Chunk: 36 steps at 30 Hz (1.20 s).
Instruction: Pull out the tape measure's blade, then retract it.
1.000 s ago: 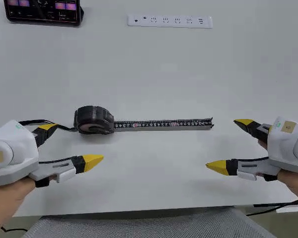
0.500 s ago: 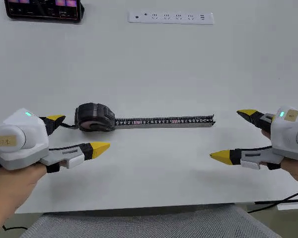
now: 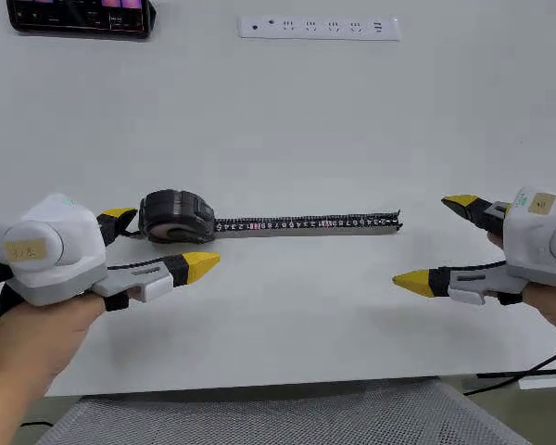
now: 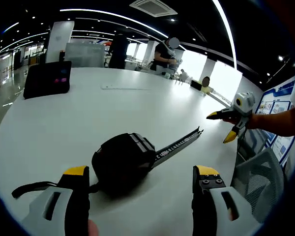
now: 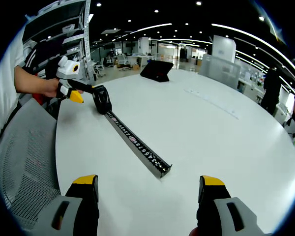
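Handling notes, logged from the remote station.

The tape measure case (image 3: 175, 218) lay on its side on the white table (image 3: 287, 120). Its blade (image 3: 306, 223) was already drawn out to the right and rested flat on the surface. The end hook (image 5: 163, 170) lay ahead of the right gripper (image 3: 434, 241), near it but clear of contact.

Both sets of jaws stood wide apart and held nothing. The left gripper (image 3: 165, 239) had its jaws set either side of the case. I saw no contact in the left gripper view.

I judged the case to be rigid, compact and moderately heavy. Its dark shell looked rubberised, so it should grip well across the broad flanks. I judged the blade to be thin, springy steel that is smooth on its faces and prone to kinking if pinched mid-span. The hook was the safest purchase point.

The return spring would likely pull the blade in sharply, so I rated a guided, restrained retraction as necessary.
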Each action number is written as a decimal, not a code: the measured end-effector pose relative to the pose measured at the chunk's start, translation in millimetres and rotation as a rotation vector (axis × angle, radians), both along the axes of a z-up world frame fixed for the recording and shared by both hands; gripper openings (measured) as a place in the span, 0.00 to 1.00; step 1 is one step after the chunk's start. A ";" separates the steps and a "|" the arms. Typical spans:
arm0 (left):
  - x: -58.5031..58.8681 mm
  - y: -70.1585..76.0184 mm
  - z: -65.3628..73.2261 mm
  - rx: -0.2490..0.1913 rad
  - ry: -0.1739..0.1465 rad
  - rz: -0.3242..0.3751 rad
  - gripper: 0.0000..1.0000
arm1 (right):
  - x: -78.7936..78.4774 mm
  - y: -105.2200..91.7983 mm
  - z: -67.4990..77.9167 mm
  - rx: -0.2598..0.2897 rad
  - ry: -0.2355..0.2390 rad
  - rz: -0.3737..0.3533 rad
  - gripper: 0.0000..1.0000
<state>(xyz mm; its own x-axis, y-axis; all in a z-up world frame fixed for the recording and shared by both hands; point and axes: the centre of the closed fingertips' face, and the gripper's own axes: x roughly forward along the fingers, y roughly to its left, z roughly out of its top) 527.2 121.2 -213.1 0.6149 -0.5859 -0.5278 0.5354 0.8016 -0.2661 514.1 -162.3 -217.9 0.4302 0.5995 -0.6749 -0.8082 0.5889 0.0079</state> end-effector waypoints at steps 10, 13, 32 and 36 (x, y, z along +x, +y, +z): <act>-0.4 -3.8 -0.5 -0.001 0.002 0.004 0.83 | 2.4 -1.4 -2.0 -0.002 0.004 0.012 0.80; 0.0 -4.7 -1.3 0.015 -0.003 0.013 0.83 | 4.8 -2.1 -3.4 -0.009 0.007 0.023 0.78; 14.3 -5.2 -7.5 0.033 0.029 0.224 0.80 | 26.3 -6.0 -8.2 -0.055 0.007 0.116 0.56; 16.5 -4.5 -8.9 0.050 0.033 0.249 0.79 | 28.4 -5.1 -10.2 -0.070 0.015 0.149 0.53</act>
